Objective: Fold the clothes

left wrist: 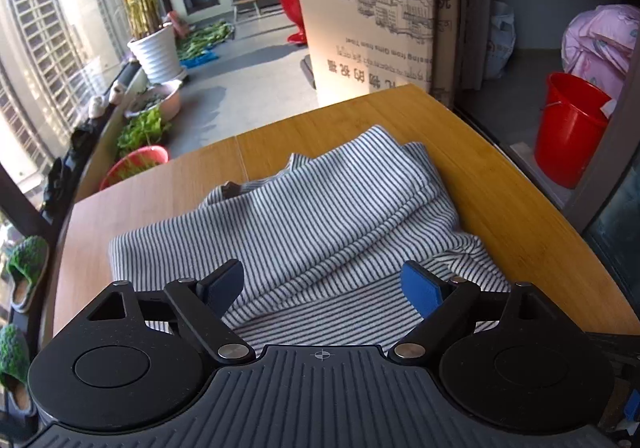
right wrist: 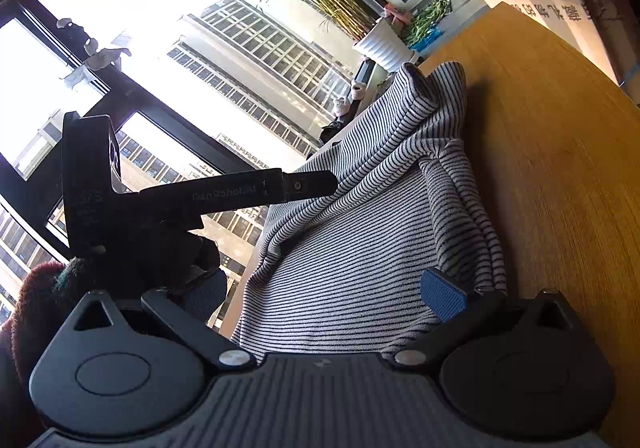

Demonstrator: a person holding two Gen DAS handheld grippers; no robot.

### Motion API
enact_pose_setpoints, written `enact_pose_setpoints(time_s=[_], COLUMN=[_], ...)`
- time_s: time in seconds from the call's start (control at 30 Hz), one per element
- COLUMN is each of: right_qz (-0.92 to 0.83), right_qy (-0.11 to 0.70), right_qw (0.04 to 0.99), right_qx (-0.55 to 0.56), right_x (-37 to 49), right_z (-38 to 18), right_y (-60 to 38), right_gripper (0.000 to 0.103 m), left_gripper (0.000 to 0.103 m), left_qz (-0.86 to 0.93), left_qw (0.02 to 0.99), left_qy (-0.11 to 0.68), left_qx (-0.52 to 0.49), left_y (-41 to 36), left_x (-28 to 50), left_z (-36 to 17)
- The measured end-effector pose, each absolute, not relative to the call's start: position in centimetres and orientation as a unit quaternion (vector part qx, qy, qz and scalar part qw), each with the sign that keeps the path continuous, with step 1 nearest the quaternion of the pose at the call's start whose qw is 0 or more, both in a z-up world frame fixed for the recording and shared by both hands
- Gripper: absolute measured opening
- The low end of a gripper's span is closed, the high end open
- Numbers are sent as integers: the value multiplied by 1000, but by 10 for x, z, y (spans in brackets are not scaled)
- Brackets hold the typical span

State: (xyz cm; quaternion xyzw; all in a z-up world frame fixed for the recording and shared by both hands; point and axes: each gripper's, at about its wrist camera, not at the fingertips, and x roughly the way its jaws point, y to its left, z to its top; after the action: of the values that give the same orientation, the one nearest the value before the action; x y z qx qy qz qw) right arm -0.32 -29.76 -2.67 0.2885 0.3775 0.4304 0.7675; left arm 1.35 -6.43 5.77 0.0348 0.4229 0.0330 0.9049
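A grey-and-white striped garment [left wrist: 320, 216] lies bunched and partly folded on the wooden table [left wrist: 500, 176]. My left gripper [left wrist: 322, 288] is open, its blue pads [left wrist: 422, 286] spread wide just above the garment's near edge, holding nothing. In the right wrist view, tilted sideways, the same garment [right wrist: 360, 248] fills the middle. My right gripper [right wrist: 324, 296] is open, with the cloth lying between its spread fingers. The left gripper's black body [right wrist: 168, 200] shows beside it, over the garment's left side.
A large cardboard box [left wrist: 376, 20] stands behind the table. A red bucket [left wrist: 568, 128] and pink bedding [left wrist: 600, 40] are at the right. Potted plants [left wrist: 156, 48] and basins line the window at the left. The table's left edge [left wrist: 60, 248] is close.
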Motion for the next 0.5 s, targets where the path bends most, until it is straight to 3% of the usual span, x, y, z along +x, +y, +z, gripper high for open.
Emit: enact_pose_setpoints(time_s=[0.33, 0.5], right_qz=[418, 431], right_qy=[336, 346], right_qw=[747, 775], right_qx=[392, 305], right_x=[10, 17], right_z=[-39, -21], right_y=[-318, -299], right_gripper=[103, 103], left_gripper=[98, 103], left_qz=[67, 80], left_qw=[913, 928], left_qy=[397, 364], left_qx=[-63, -27], left_y=[1, -11], left_x=[-38, -49], left_z=[14, 4])
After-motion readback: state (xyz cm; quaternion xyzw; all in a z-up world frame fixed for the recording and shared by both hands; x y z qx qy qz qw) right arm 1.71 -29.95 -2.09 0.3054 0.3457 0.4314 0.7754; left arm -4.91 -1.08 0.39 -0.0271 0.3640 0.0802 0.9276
